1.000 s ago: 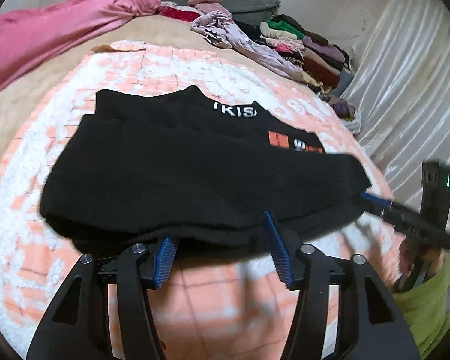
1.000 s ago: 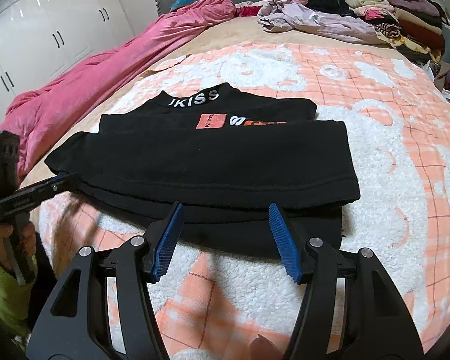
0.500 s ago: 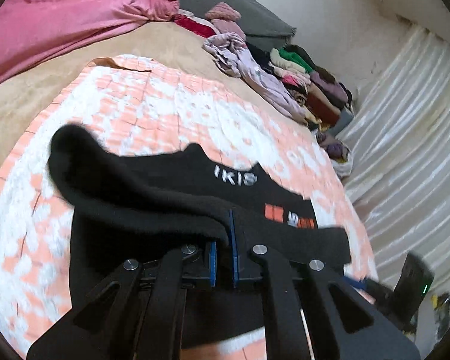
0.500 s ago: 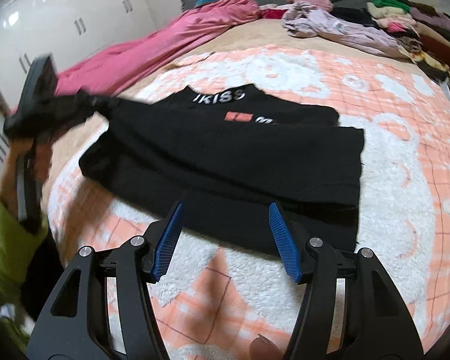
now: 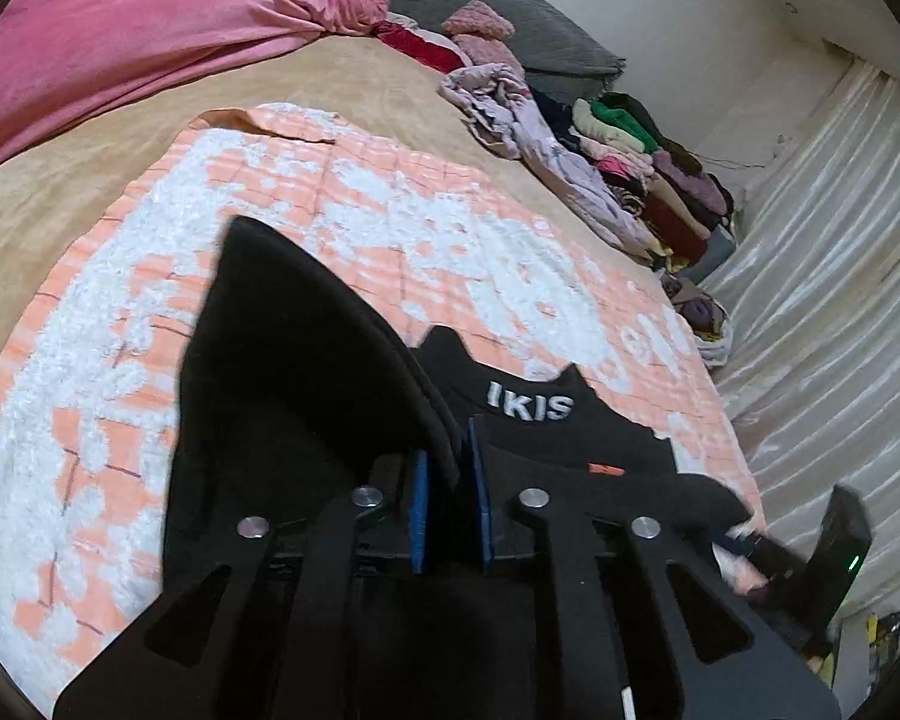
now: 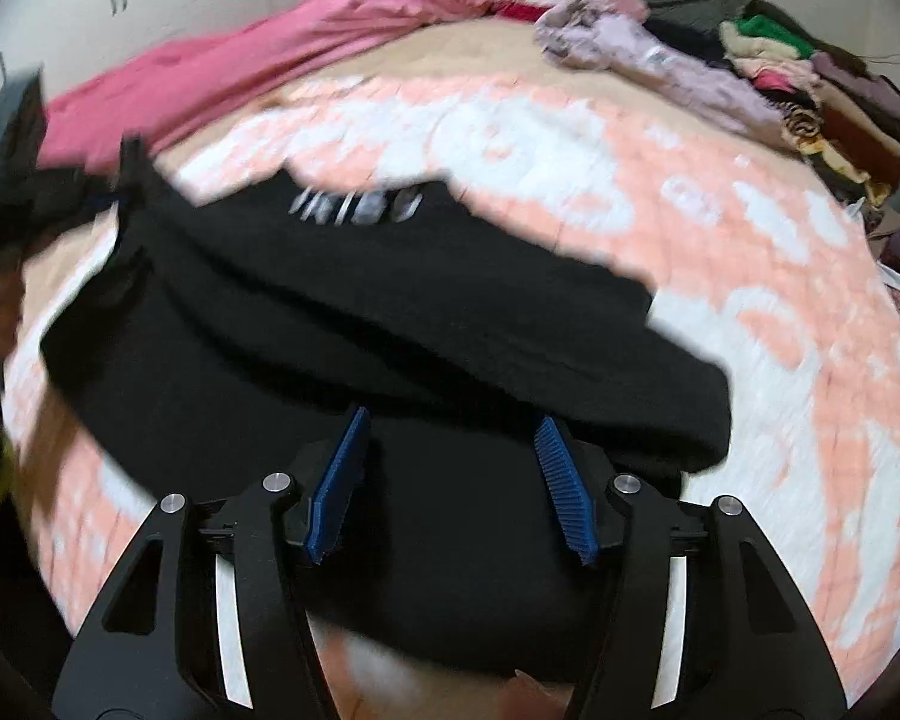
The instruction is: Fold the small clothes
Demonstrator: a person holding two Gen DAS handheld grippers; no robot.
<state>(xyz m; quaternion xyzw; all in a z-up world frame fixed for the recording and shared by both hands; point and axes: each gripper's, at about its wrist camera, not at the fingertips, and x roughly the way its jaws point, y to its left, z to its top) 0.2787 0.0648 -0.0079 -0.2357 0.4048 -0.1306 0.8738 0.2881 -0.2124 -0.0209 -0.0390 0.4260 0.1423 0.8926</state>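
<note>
The left claw (image 5: 450, 468) has its blue pads pressed together on a fold of the black garment (image 5: 306, 396), pinching the cloth so that a raised flap stands up from the pinch and peaks to a rounded point above the blanket. The right claw (image 6: 453, 468) is spread wide, its two blue pads (image 6: 339, 480) well apart, with nothing between them; it hangs just over the near edge of the same black garment (image 6: 390, 330), which in this view is smeared by motion. The garment is a small dark top of thick, soft cloth, lying in overlapping layers on the peach-and-white blanket (image 5: 390, 222) on the bed. Its collar faces away from the claws and bears white letters (image 5: 529, 408) reading "IKIS" as far as they show, and a small orange patch (image 5: 605, 469) peeps out below the collar between the layers. From the right wrist view one long folded band crosses the garment from left to right, and the left claw shows at the left edge holding the cloth's raised corner. Beyond the blanket lies tan bedding (image 5: 90, 192), then a crumpled pink cover (image 5: 150, 42) to the left. Farther right lies a lilac garment (image 5: 540, 150) and a stack of folded clothes (image 5: 648, 180) by the pale curtain (image 5: 822, 312).
</note>
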